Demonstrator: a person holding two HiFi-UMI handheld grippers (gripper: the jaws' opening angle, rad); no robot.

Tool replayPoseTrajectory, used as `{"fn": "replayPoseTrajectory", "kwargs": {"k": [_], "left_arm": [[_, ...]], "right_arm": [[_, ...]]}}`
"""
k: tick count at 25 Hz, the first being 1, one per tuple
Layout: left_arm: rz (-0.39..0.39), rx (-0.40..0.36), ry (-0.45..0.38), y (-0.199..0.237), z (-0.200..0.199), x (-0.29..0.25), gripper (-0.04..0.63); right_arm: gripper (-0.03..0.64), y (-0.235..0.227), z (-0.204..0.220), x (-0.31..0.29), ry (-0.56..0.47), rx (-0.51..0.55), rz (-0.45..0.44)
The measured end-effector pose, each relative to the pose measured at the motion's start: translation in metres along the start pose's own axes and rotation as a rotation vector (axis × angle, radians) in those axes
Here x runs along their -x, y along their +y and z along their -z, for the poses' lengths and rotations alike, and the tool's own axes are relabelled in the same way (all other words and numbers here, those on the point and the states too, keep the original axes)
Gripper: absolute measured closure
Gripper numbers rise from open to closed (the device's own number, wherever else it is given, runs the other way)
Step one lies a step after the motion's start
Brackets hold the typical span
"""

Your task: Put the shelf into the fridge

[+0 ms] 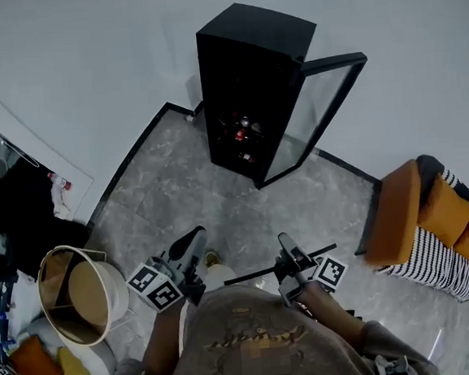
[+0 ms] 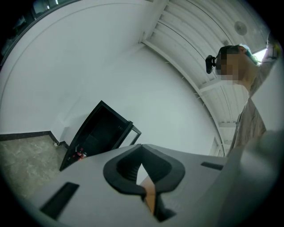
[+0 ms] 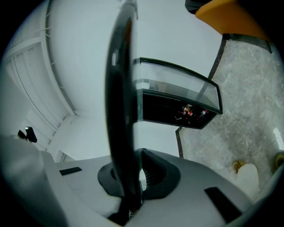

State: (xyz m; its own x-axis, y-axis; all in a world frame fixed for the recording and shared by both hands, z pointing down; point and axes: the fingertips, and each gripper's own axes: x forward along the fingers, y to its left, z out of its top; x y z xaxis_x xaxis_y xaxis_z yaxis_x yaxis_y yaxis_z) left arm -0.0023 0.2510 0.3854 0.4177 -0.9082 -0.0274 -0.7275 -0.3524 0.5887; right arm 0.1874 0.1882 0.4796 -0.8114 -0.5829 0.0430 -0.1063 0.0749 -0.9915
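right gripper view: shelf [image 3: 119,111] between right tongs [image 3: 133,176]

Head view looks steeply down; both gripper views face the fridge [image 1: 246,83], which all share.

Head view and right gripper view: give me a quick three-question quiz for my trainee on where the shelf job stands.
1. True or false: the fridge has its door shut.
2. Which side clamps the shelf: A left, B right, C both?
3. Fill in: the shelf is ____ the fridge (inside/outside).

Key:
1. False: the door stands open.
2. B: the right hand-held gripper clamps the shelf. The left hand-held gripper is shut on nothing.
3. Outside.
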Motion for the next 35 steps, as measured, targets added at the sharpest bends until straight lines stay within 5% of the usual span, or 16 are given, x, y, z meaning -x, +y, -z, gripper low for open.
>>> {"fn": "replayPoseTrajectory", "kwargs": {"k": [20, 35], "left_arm": [[0.147, 0.018, 0.059, 0.112, -0.084, -0.034, 0.591], [0.211, 0.035, 0.110, 0.163, -0.103, -0.093, 0.591]], "right_arm": [[0.591, 0.002, 0.012, -0.135, -0.130, -0.052, 0.002], [0.591, -0.015, -0.036, -0.214, -0.246, -0.024, 0.008]]}}
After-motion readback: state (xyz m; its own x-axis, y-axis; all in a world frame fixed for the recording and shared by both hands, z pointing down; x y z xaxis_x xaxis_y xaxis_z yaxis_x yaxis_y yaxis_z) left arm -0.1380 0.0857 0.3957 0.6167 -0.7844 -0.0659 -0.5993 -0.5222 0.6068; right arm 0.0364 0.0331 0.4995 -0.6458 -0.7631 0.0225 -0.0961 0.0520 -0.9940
